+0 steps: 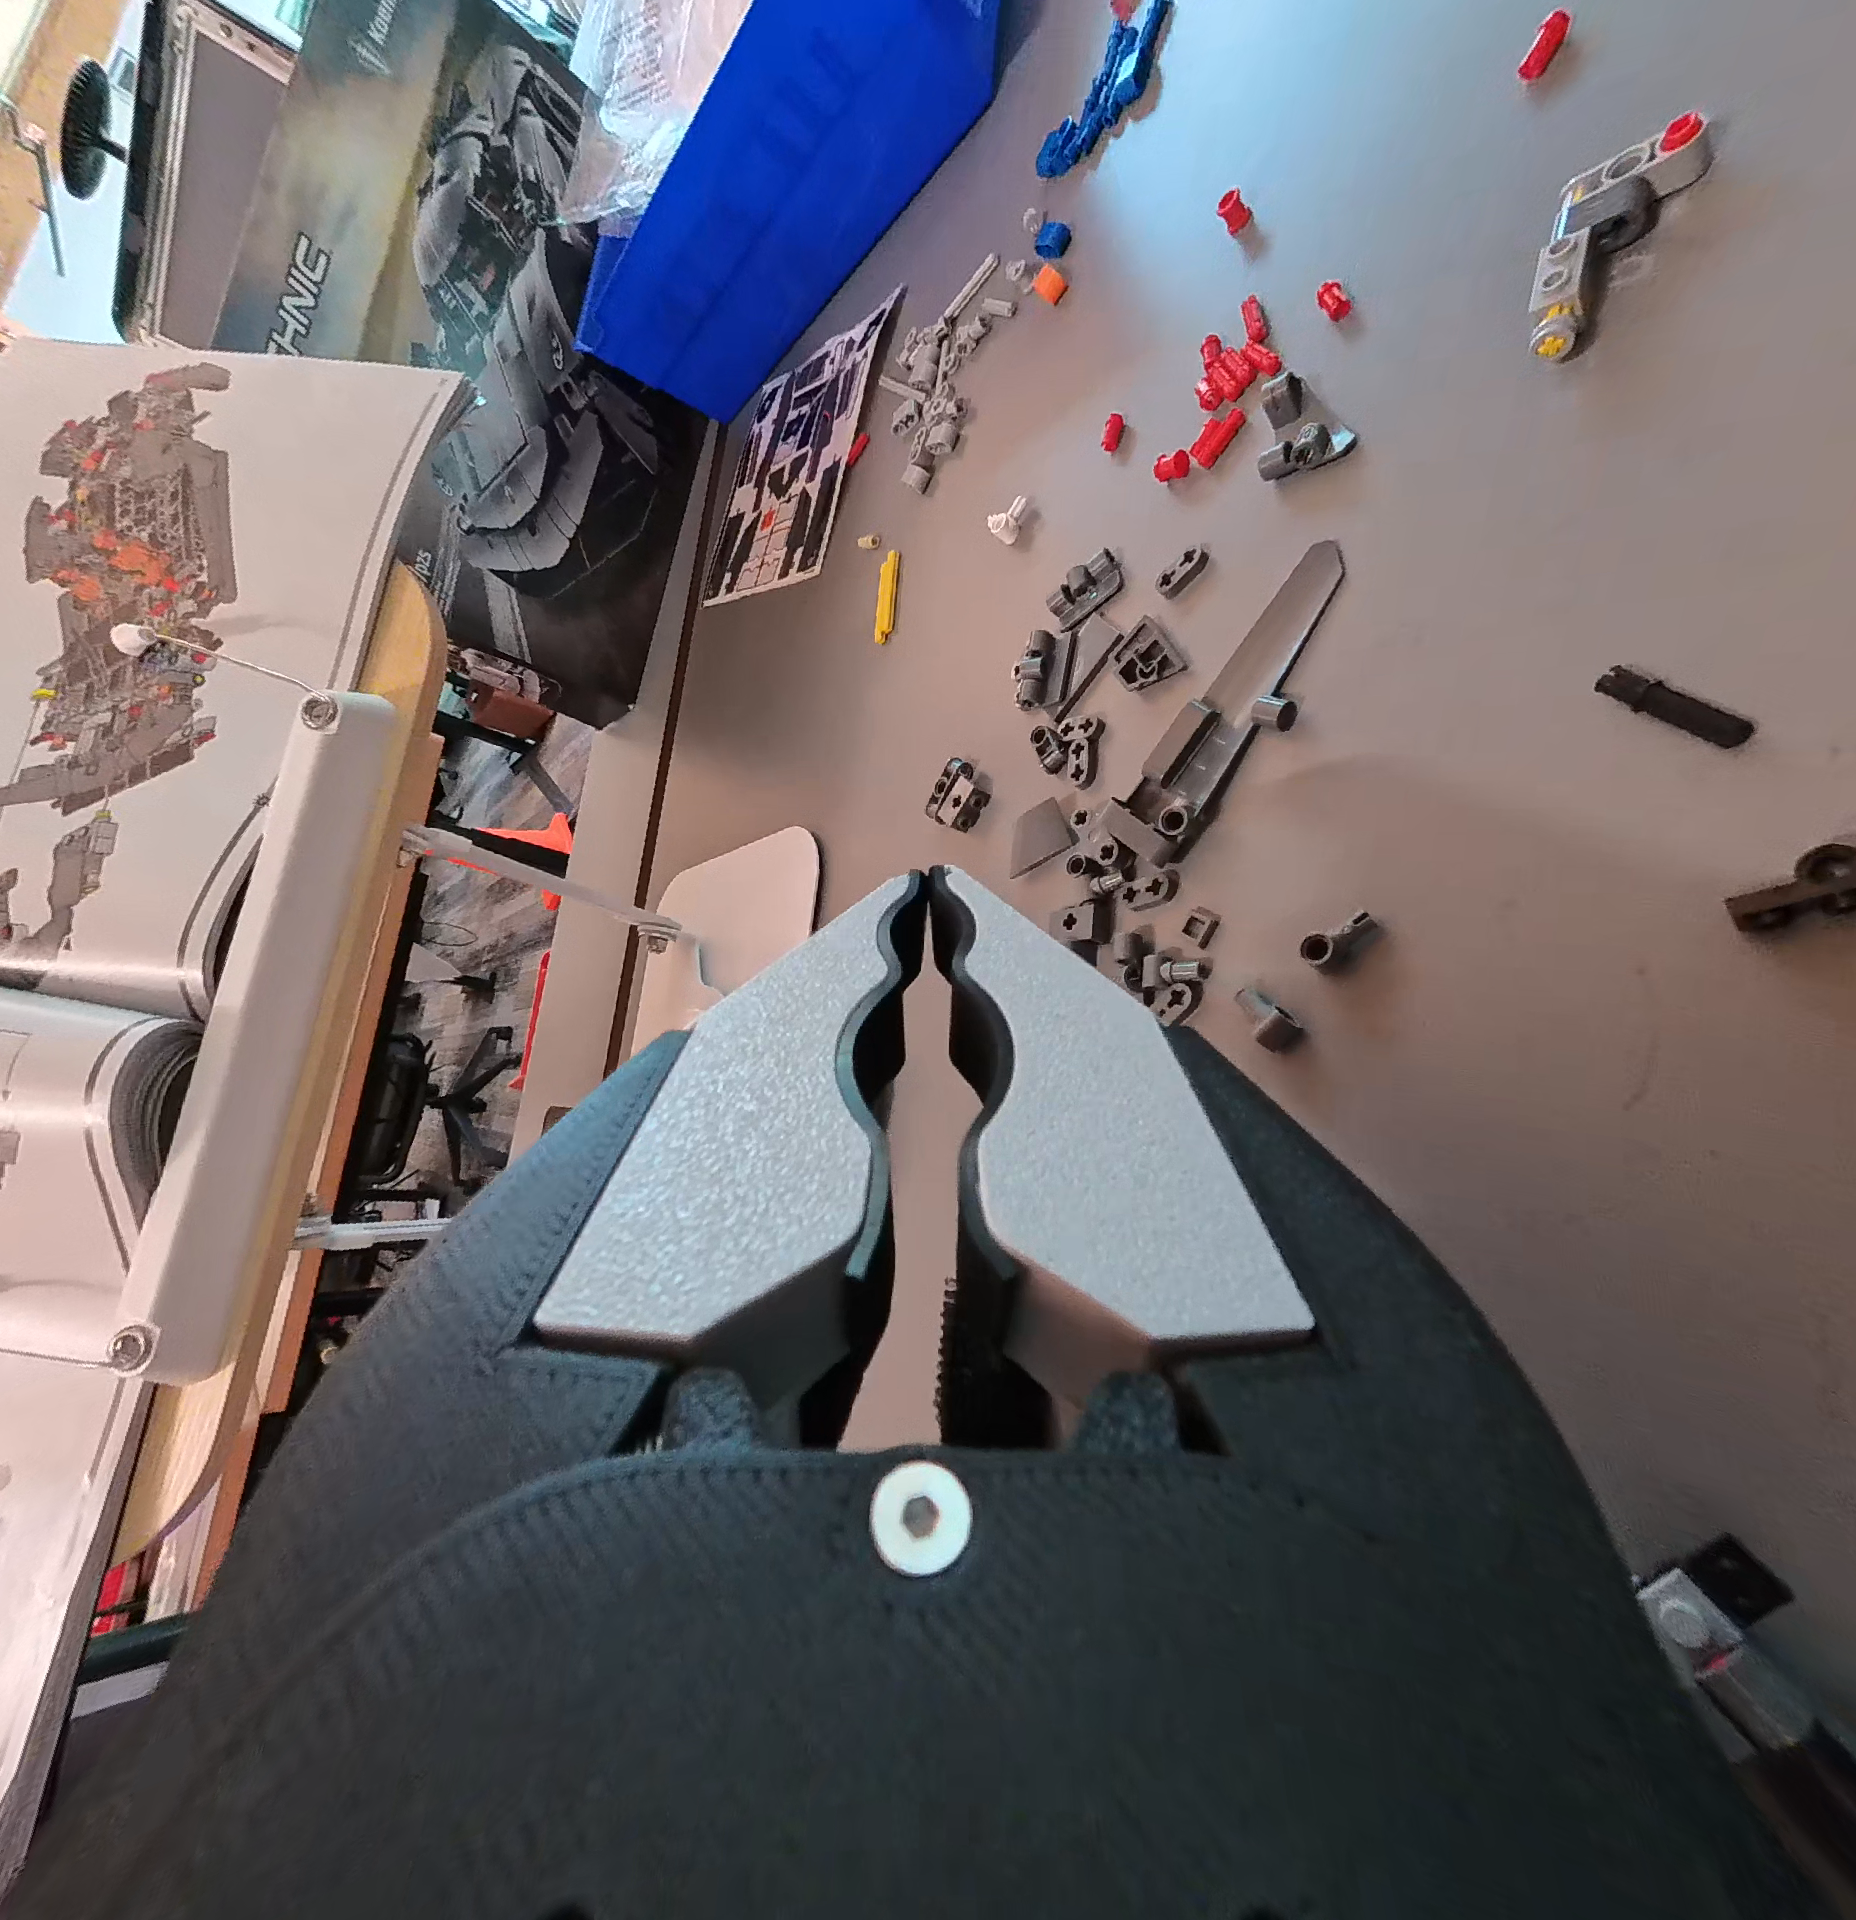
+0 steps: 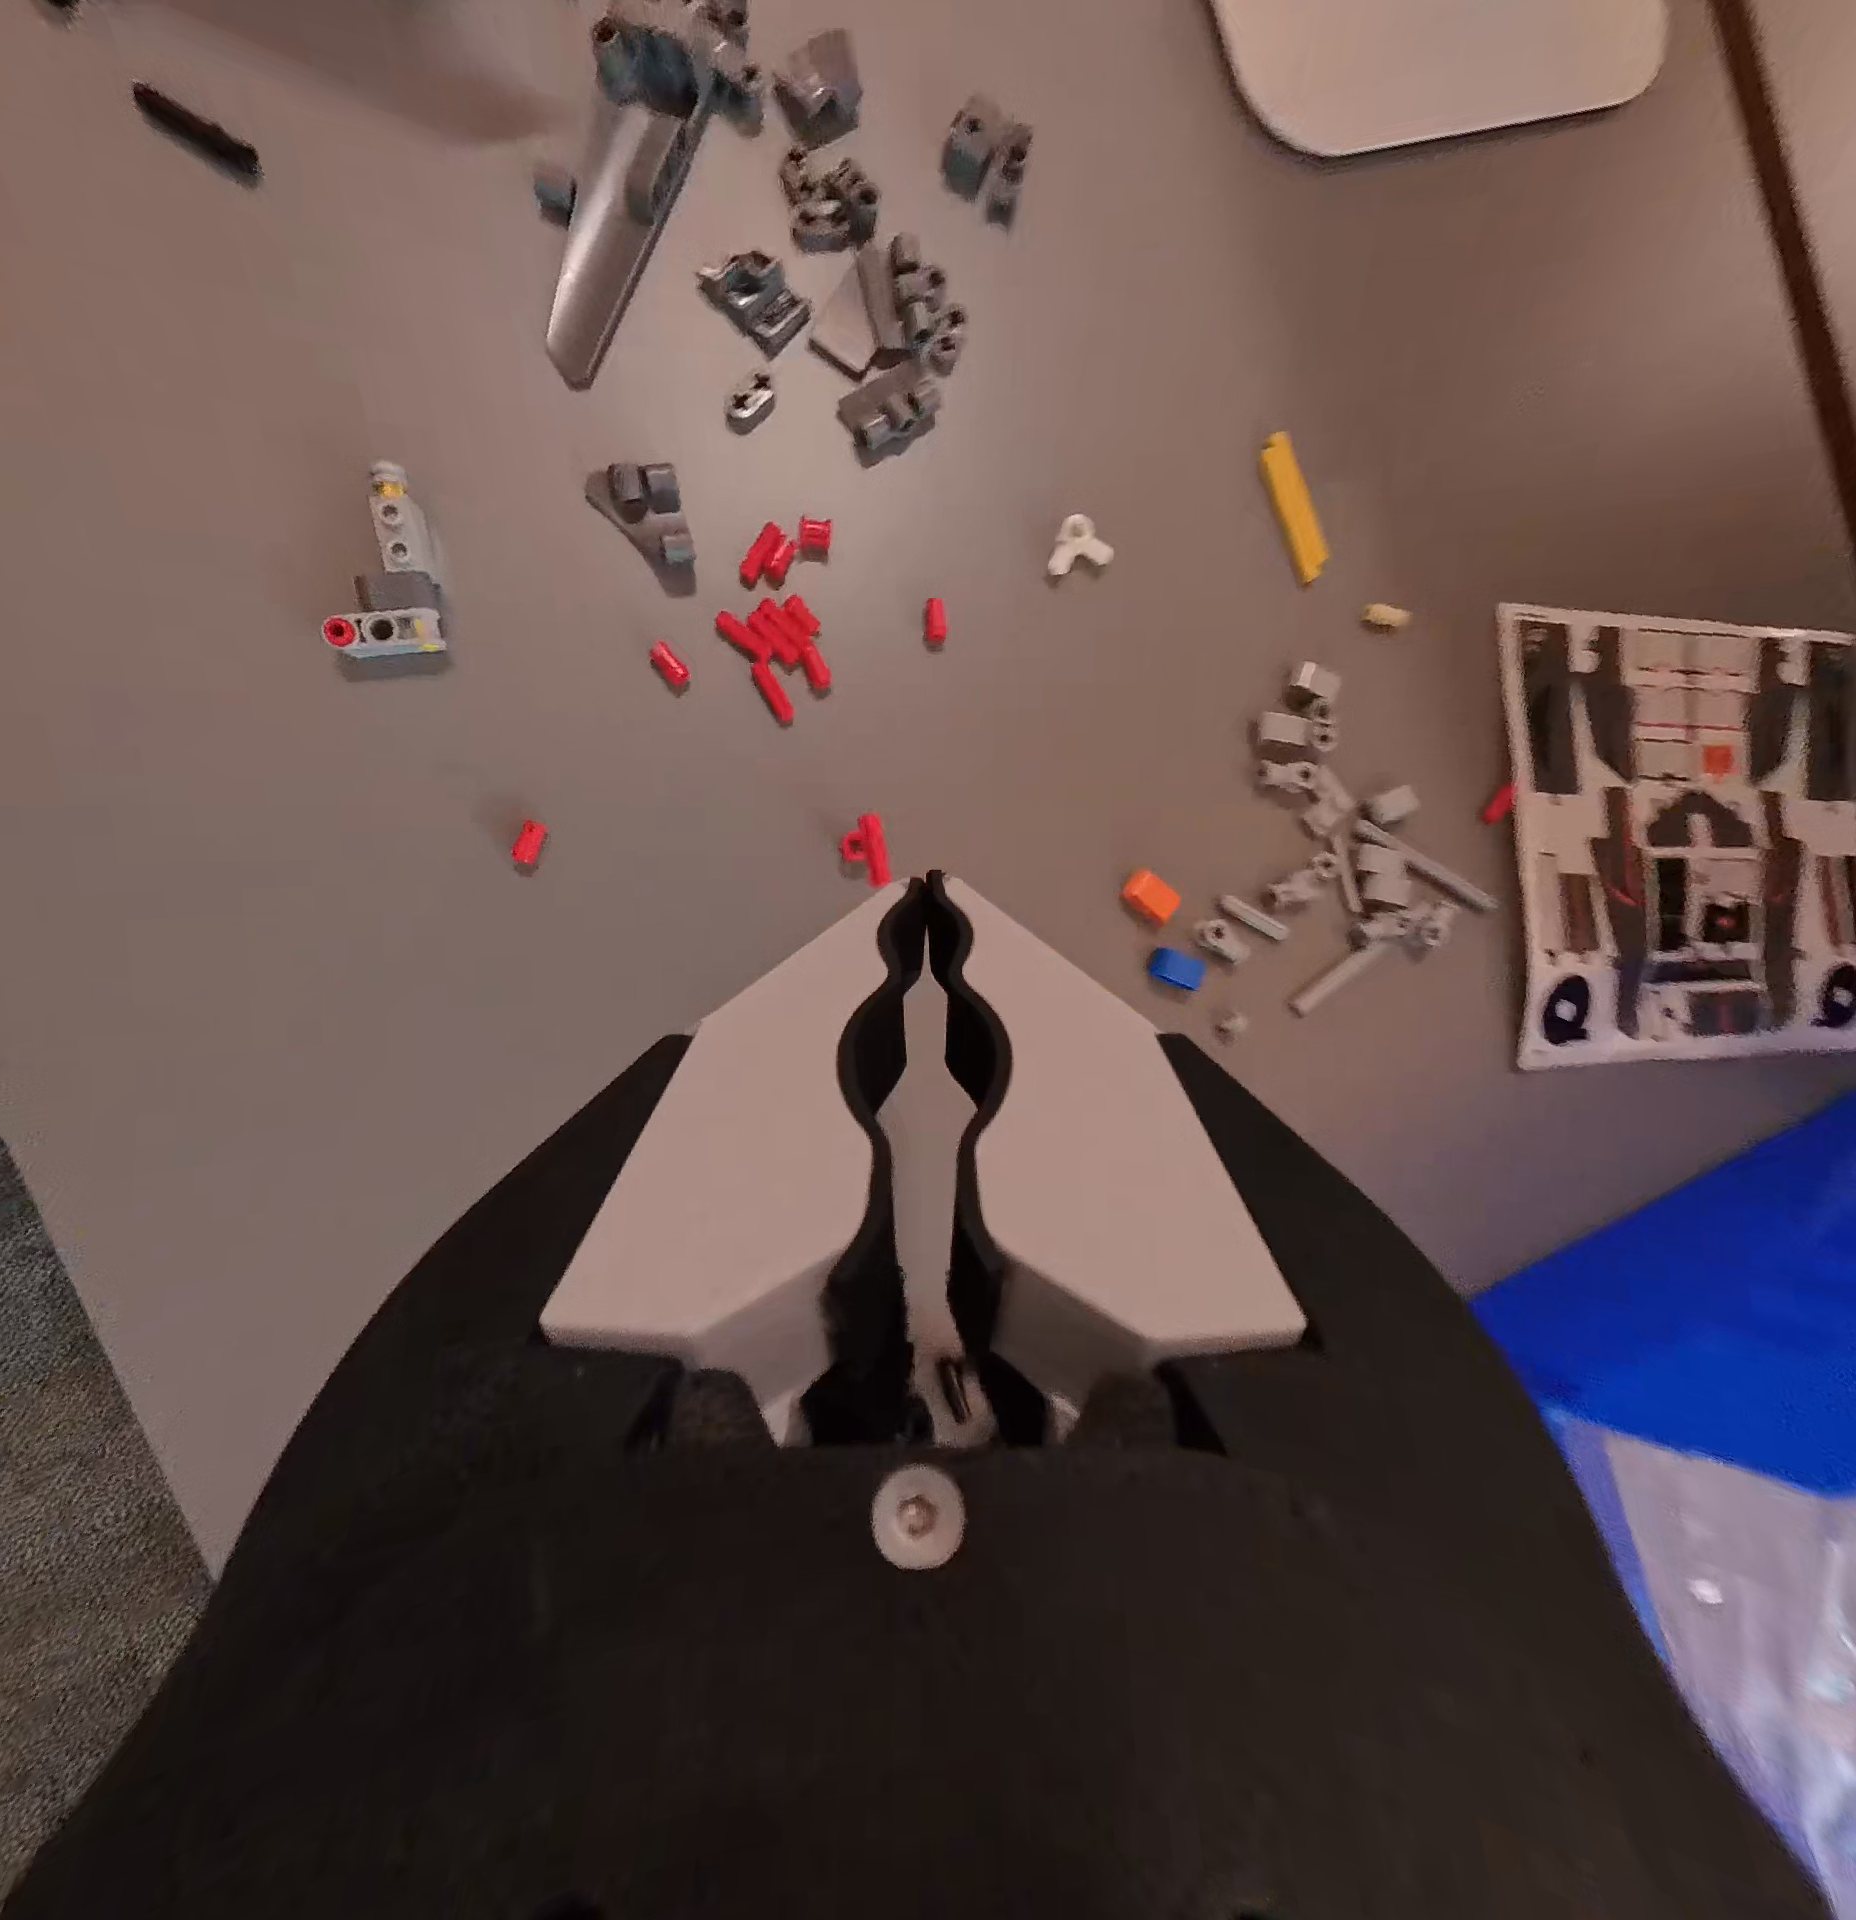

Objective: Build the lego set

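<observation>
Grey tabletop (image 2: 280,935) fills both of your wrist views, strewn with small plastic building pieces sorted loosely by colour. Your left gripper (image 1: 926,878) hangs above the table with its dark pads pressed tip to tip and nothing between them; nearest to it, just off to one side, lies a scatter of dark grey pieces (image 1: 1132,894), among them a long flat grey blade-shaped part (image 1: 1251,665). Beyond those you see a cluster of red pins (image 1: 1225,395), a light grey pile (image 1: 934,395), a sticker sheet (image 1: 799,468), a yellow rod (image 1: 886,596) and a blue bin (image 1: 799,187), with an open instruction booklet (image 1: 124,623) propped on a stand at the table's edge and a printed box (image 1: 508,312) behind it. A black rod (image 1: 1672,709) lies well apart from the rest. Your right gripper (image 2: 926,881) is also closed on nothing, tips meeting; a red pin with a side loop (image 2: 868,844) lies on the table just beside its tips, partly hidden by one finger, and you cannot tell whether it touches. Farther out sit the red pins (image 2: 778,634), a lone red pin (image 2: 529,842), an orange piece (image 2: 1150,896), a blue piece (image 2: 1176,968), the light grey pile (image 2: 1350,862) and a small grey assembly with a red end (image 2: 389,603).
</observation>
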The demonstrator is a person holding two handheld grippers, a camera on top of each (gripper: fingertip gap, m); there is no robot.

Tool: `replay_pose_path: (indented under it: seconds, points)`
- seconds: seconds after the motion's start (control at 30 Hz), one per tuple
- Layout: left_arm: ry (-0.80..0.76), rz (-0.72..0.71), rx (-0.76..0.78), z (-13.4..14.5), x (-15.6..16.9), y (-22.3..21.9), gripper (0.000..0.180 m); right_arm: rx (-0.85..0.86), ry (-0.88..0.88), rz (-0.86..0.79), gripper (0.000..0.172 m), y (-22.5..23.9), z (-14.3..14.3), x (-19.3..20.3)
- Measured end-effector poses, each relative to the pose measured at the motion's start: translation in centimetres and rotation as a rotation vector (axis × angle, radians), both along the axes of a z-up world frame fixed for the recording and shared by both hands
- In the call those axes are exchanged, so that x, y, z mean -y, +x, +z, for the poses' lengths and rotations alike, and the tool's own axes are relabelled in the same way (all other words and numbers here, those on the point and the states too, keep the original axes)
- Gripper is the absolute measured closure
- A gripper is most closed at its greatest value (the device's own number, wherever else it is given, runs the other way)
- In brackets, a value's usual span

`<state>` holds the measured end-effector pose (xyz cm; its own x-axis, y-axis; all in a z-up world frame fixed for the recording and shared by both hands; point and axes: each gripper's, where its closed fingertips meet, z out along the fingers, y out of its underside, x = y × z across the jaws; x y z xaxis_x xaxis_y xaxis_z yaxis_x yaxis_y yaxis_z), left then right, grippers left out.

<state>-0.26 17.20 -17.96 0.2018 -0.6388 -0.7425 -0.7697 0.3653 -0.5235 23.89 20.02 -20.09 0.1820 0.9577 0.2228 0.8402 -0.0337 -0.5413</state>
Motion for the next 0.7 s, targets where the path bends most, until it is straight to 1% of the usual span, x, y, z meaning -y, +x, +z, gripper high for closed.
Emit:
replay_pose_path:
  seconds: [0.13, 0.23, 0.3, 0.43, 0.5, 0.6, 0.7]
  points:
    - [-0.012, 0.002, 0.0, -0.3, -0.1, 0.0, 0.18, 0.027, -0.025, 0.053, 0.172, -2.3, -2.8, 0.6]
    - [-0.016, 0.01, 0.0, -0.5, -0.3, -0.2, 0.18, 0.053, -0.024, 0.071, 0.172, -3.5, -4.2, 0.2]
    - [-0.015, 0.018, 0.001, -0.4, -0.4, -0.5, 0.18, 0.025, -0.018, 0.051, 0.172, -3.8, -3.8, -0.4]
    - [-0.013, 0.022, 0.012, -0.1, -0.4, -0.9, 0.18, -0.089, 0.029, 0.005, 0.172, -3.4, -1.0, -0.3]
    - [-0.012, 0.018, 0.005, -0.2, -0.4, -0.8, 0.18, -0.117, 0.06, -0.017, 0.172, -2.9, -0.1, 0.2]
    - [-0.019, 0.012, -0.013, -0.7, -0.4, -0.5, 0.18, -0.113, 0.08, -0.037, 0.171, -2.1, 0.3, 1.3]
    - [-0.018, 0.015, -0.025, -0.9, -0.4, -0.5, 0.18, -0.083, 0.081, -0.049, 0.163, -1.3, 0.1, 2.3]
